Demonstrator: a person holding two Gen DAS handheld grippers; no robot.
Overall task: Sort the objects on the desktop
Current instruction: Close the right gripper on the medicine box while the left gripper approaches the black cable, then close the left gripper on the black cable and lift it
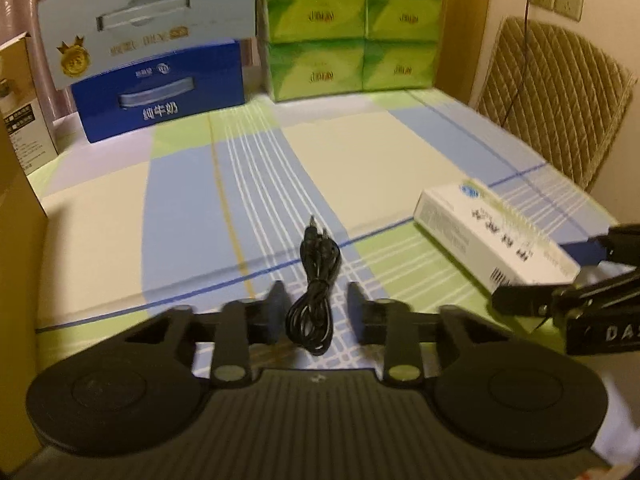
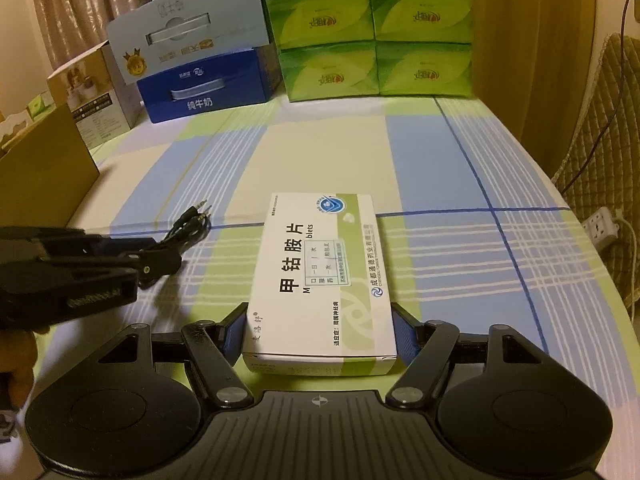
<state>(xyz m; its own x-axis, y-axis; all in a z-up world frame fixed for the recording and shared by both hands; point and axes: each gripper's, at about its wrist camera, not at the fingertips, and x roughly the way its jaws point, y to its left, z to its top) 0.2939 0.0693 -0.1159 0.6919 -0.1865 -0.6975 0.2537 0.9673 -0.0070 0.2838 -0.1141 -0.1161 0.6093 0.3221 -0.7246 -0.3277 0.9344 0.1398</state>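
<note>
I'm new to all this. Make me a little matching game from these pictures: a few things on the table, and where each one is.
Things:
1. black cable
2. white medicine box
3. blue milk carton
4. green tissue packs

Places:
A. between the right gripper's fingers
B. stacked at the table's far end
C. between the left gripper's fingers
D. under a pale box, far left

Pairs: 1-C, 2-A, 3-D, 4-B
</note>
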